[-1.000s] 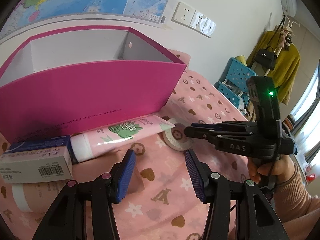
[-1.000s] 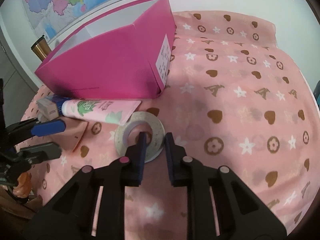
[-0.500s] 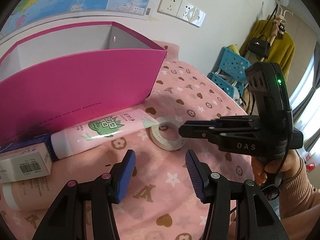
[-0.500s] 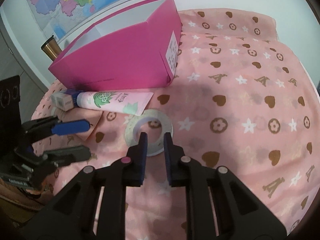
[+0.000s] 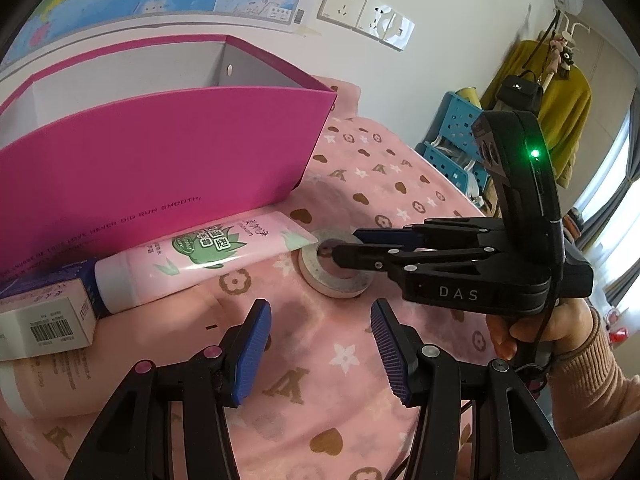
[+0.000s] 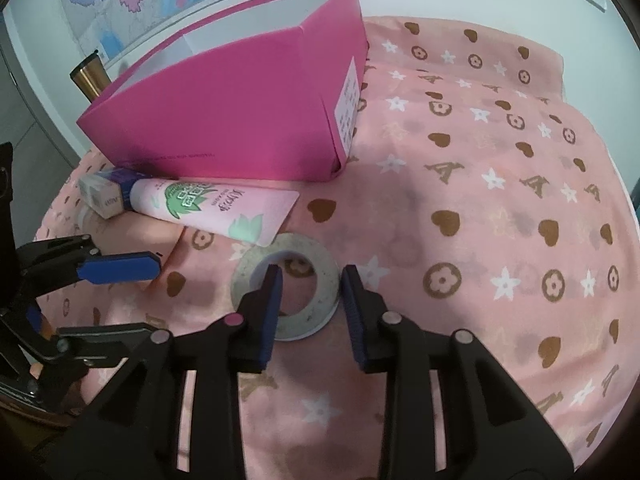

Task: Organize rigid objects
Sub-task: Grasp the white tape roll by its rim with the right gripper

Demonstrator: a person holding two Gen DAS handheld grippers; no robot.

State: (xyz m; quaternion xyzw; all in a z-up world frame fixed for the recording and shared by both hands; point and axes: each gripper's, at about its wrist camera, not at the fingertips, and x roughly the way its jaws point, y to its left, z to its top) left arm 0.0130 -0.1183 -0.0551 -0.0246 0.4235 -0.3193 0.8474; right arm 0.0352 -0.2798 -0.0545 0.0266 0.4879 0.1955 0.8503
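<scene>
My right view alone shows the right gripper (image 6: 310, 284) straddling the tape roll's (image 6: 288, 284) near wall, one finger in its hole, unpressed. Its jaws have just been opening. The left gripper (image 5: 318, 344) hangs spread, empty, over the pink cloth (image 5: 360, 184).

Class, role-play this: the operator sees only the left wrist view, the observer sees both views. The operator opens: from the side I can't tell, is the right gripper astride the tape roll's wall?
Observer: Yes. The right gripper has one finger in the hole of the tape roll and the other outside its rim. Its jaws have just been opening, and the pads look clear of the wall.
Operator: Anything on the pink box's end?
Observer: The pink box has a white printed label on its short end.
Operator: Anything behind the box?
Observer: A bronze tumbler stands past its far end.
</scene>
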